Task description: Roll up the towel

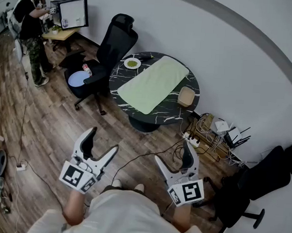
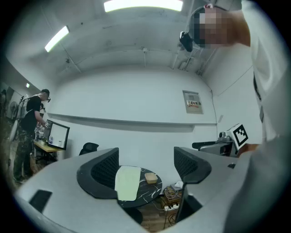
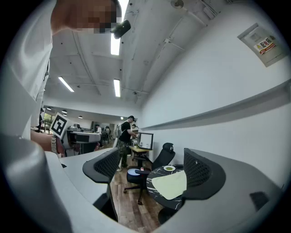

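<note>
Both pairs of jaws stand wide apart, and nothing is in them. The left gripper (image 1: 102,144) is at the lower left of the head view. The right gripper (image 1: 173,153) is at the lower middle. Both point level, out into the room.

The towel (image 1: 153,84) is far from both of them. It lies flat and spread out on the round dark table (image 1: 119,81), in the upper middle of the head view. It is pale green. One short end reaches the table's near edge. No part of it is rolled yet.

A plate (image 1: 132,63) sits just beside the towel's upper left corner. A tan dish (image 1: 186,96) sits just beside its right side. A black chair (image 1: 111,45) stands at the left of the table. Wires (image 1: 207,133) lie on the floor at its lower right.

I think the step now is to walk up to the table. It is best to come in at the near short end and step clear of the wires and the chair. Keep the jaws apart until they reach the towel. Then each gripper can pinch one corner of that end, so the roll starts straight. Take care not to bump the plate or the dish.
</note>
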`<move>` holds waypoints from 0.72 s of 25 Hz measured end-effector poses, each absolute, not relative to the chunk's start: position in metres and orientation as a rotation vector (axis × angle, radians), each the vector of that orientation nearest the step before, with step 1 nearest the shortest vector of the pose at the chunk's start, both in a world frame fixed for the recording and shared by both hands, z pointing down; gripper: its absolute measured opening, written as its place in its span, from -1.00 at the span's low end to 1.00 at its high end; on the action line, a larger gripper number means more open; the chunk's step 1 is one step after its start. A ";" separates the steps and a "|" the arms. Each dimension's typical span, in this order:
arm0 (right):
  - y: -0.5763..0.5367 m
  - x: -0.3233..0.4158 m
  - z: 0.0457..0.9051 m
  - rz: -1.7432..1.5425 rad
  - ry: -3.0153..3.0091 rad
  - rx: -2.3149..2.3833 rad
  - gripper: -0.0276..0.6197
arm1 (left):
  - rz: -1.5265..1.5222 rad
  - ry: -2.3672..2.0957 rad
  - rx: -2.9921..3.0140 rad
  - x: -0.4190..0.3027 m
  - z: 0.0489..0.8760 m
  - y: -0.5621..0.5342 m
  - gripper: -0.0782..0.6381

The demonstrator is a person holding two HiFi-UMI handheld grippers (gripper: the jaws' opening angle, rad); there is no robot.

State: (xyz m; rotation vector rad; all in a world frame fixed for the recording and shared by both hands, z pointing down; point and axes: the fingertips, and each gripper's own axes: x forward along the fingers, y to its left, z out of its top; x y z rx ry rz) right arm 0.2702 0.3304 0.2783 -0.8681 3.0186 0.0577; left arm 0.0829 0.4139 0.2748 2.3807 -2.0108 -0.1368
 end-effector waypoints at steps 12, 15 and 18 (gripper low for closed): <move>0.345 0.262 0.275 0.120 3.034 -0.743 0.01 | -0.138 -2.007 2.387 0.084 0.275 0.414 0.20; 0.348 0.262 0.273 0.106 3.024 -0.734 0.01 | -0.140 -2.010 2.385 0.083 0.275 0.416 0.20; 0.346 0.264 0.271 0.146 3.014 -0.733 0.01 | -0.138 -2.001 2.397 0.086 0.275 0.416 0.20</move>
